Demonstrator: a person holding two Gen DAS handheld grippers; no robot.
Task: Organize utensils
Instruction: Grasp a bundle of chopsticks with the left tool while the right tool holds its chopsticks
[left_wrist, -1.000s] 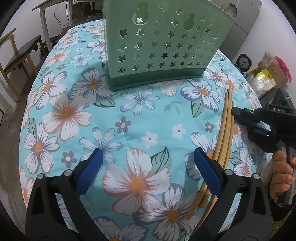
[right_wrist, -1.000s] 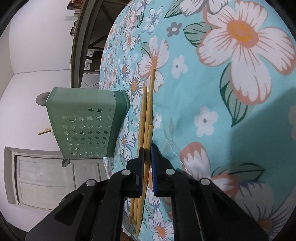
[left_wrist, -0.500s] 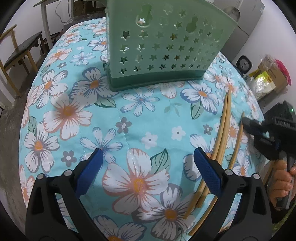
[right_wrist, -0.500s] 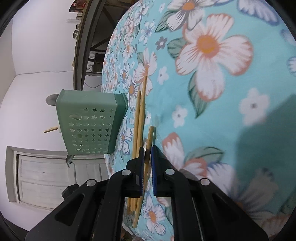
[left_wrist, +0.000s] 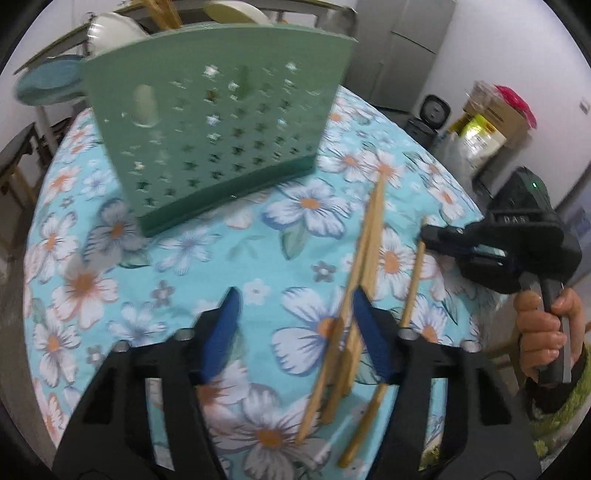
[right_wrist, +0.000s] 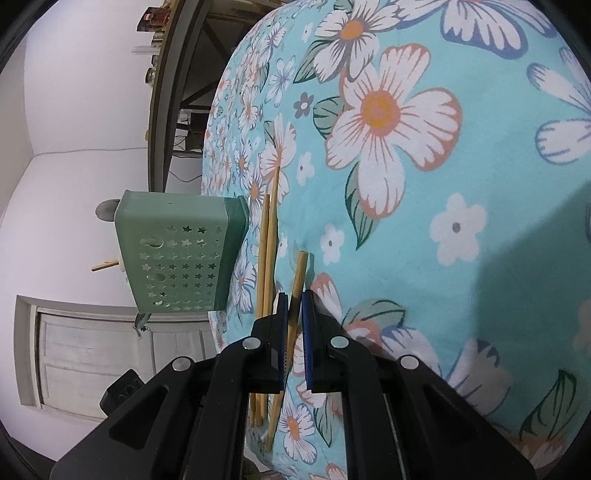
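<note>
**Now: one chopstick lifted clear, the rest being gathered**

Presently a single chopstick (right_wrist: 297, 280) is clamped between the pads of the right hand-held gripper (right_wrist: 292, 314), which is clenched on it near the tabletop's (left_wrist: 221, 258) edge. It appears to have been drawn apart from the others so that it can be carried alone, probably to the green holder (left_wrist: 218, 144) standing upright farther back on the floral cloth.

The remaining chopsticks (left_wrist: 365, 251) lie in a loose bundle on the cloth, just beside the held one and near the holder's base. The left hand-held gripper (left_wrist: 295, 328) is set over their near ends, and its jaws are closing; the bundle lies between them, against the right-hand pad, but is not yet pinched from both sides. The downward tilt of this gripper seems chosen so that the flat sticks can be scooped off the soft cloth.

More chopsticks are seen poking out of the holder's top (left_wrist: 159, 14), which suggests the sorting is partly done. The left view is blurred, so the exact count in the bundle cannot be told.
</note>
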